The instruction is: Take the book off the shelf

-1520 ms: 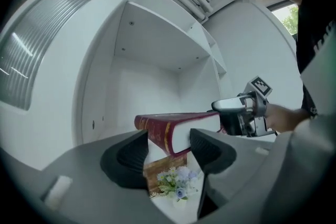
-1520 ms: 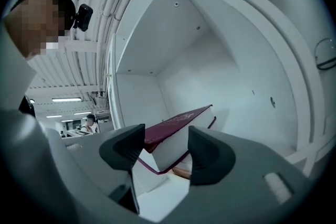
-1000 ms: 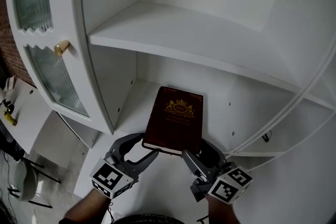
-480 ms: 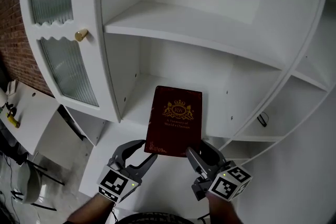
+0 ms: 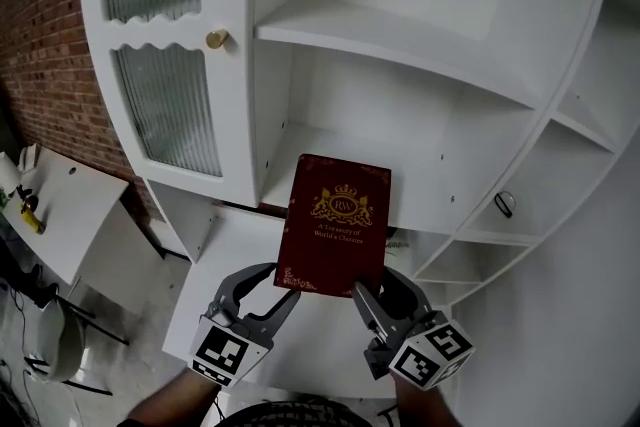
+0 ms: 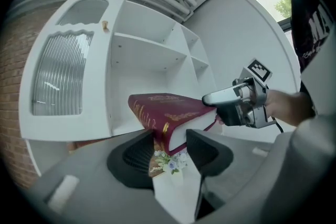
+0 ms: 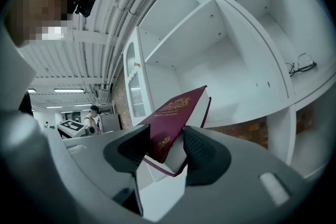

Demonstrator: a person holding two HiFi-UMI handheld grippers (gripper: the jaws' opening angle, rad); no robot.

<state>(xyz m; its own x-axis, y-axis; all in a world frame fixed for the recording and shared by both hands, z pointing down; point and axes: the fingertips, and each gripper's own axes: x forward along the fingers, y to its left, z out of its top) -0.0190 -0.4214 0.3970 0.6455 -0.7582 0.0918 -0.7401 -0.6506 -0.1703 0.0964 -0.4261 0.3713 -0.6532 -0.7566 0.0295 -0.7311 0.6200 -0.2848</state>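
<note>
A dark red hardback book [image 5: 338, 235] with gold print hangs in the air in front of the white cabinet, clear of its lower shelf [image 5: 300, 155]. My left gripper [image 5: 278, 283] is shut on the book's near left corner [image 6: 168, 113]. My right gripper [image 5: 378, 287] has just been closing its jaws, and the pads now press on the near right corner [image 7: 176, 115]. In the left gripper view the right gripper [image 6: 231, 102] shows at the book's far edge. The book lies roughly flat, cover up.
The cabinet's ribbed-glass door [image 5: 165, 105] with a brass knob [image 5: 216, 39] stands open at the left. A pair of glasses [image 5: 505, 204] lies on a right-hand shelf. A brick wall [image 5: 50, 35] and a white table [image 5: 60, 205] are further left.
Both grippers have drawn back from the cabinet with the book between them. The book has come off the lower shelf and now hangs in front of it.
</note>
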